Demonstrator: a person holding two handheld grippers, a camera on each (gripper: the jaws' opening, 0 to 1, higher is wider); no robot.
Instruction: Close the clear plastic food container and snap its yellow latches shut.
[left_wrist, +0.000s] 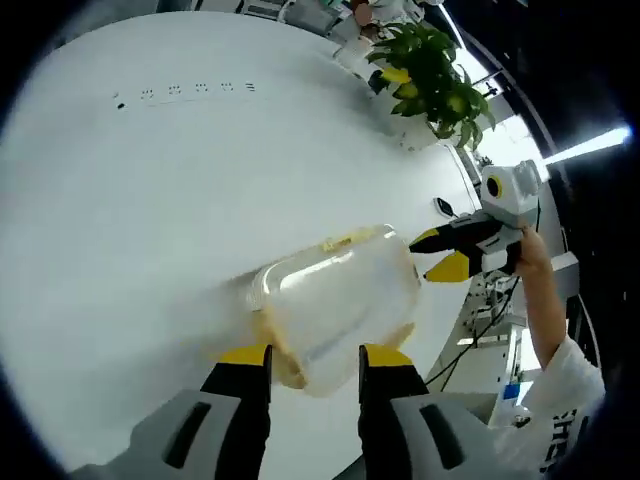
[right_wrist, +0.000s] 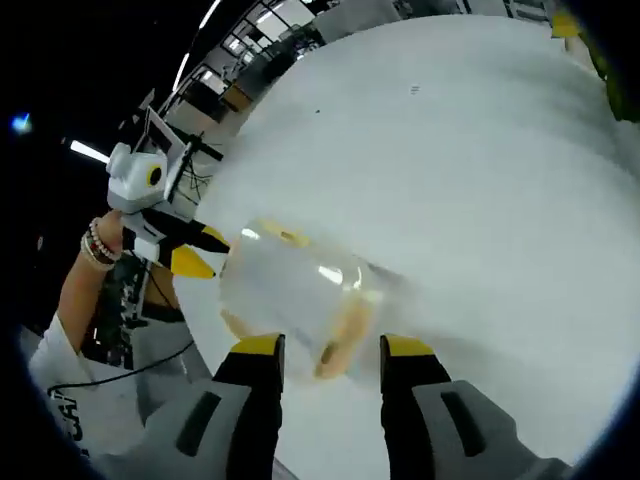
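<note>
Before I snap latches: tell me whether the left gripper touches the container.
Cannot tell: in the left gripper view the left gripper straddles the container, contact unclear.

No text, label or brand can be read with confidence. Dark lettering runs along the person's white sleeve (left_wrist: 560, 440), also seen in the right gripper view, but it is cut off and too blurred to spell out. A row of small dark marks on the white table (left_wrist: 185, 92) is illegible.

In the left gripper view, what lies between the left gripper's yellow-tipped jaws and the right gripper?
The clear plastic food container with yellow latches lies on the white table between the left gripper and right gripper.
</note>
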